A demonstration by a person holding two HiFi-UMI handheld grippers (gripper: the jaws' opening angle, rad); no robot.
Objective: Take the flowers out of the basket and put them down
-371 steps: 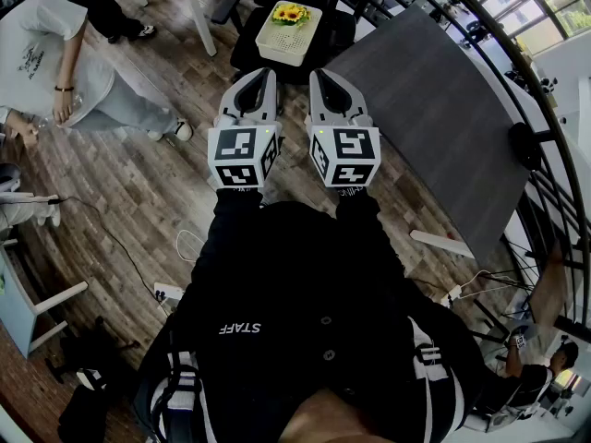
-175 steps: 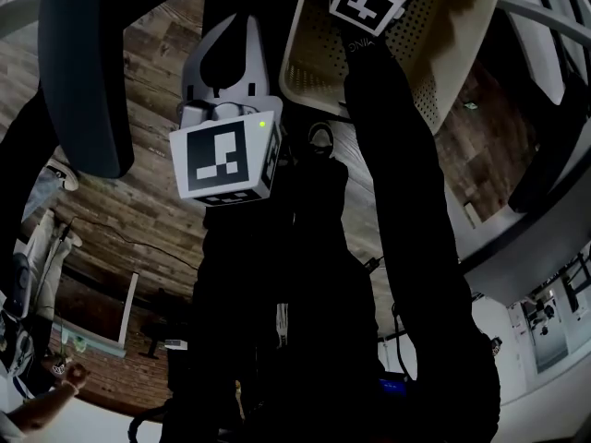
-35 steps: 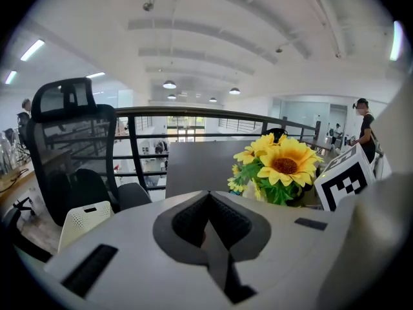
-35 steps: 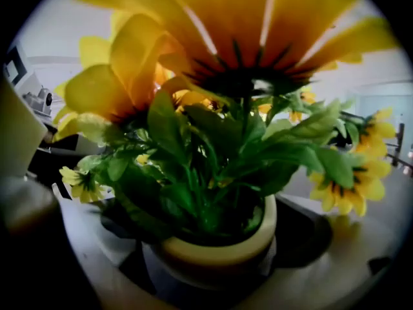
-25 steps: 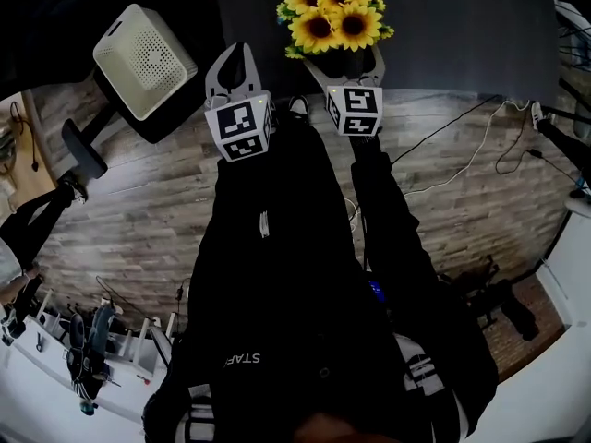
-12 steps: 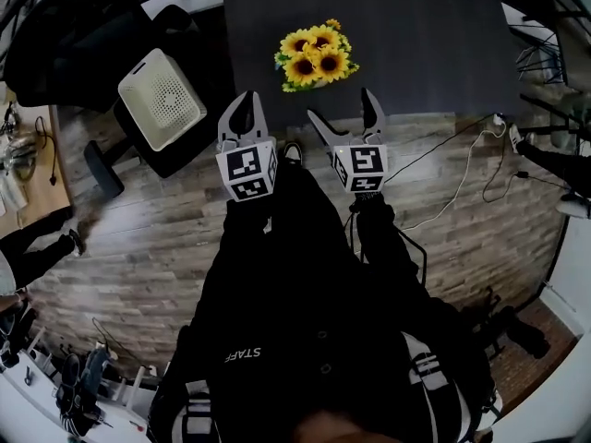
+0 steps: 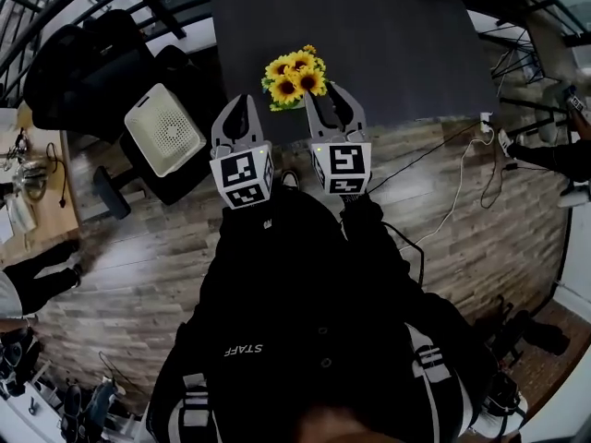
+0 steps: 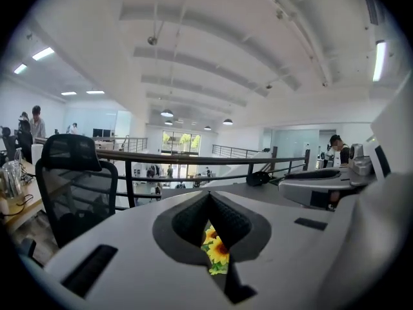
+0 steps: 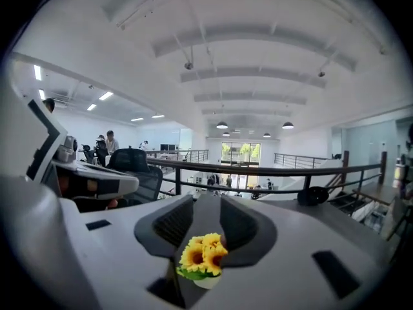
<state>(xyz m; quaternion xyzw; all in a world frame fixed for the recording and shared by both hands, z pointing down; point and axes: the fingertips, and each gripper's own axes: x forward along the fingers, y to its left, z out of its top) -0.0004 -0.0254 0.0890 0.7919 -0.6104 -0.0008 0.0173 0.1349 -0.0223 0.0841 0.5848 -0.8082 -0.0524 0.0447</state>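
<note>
The sunflower bunch (image 7: 294, 75) stands in a small white pot on the dark table (image 7: 388, 35), near its front edge. My right gripper (image 7: 329, 100) hovers just behind and to the right of it. Its jaws are closing, a gap still shows, and nothing is between them. In the right gripper view the flowers (image 9: 202, 256) appear past the right gripper (image 9: 206, 205), apart from both pads. My left gripper (image 7: 238, 101) is shut and empty, left of the flowers. In the left gripper view a slice of the sunflowers (image 8: 217, 252) peeks below the left gripper (image 8: 208, 196). The white perforated basket (image 7: 164, 129) sits empty on a black chair.
The black office chair (image 7: 97, 67) with the basket stands left of the table. A white cable (image 7: 454, 190) trails over the wooden floor at the right. A wooden desk (image 7: 37, 187) with clutter lies at the far left. A railing (image 9: 277, 171) runs beyond the table.
A second ago the flowers sat between the right jaws over the table. The jaws then spread wide and drew back, leaving the flowers standing. Now the jaws have narrowed.
</note>
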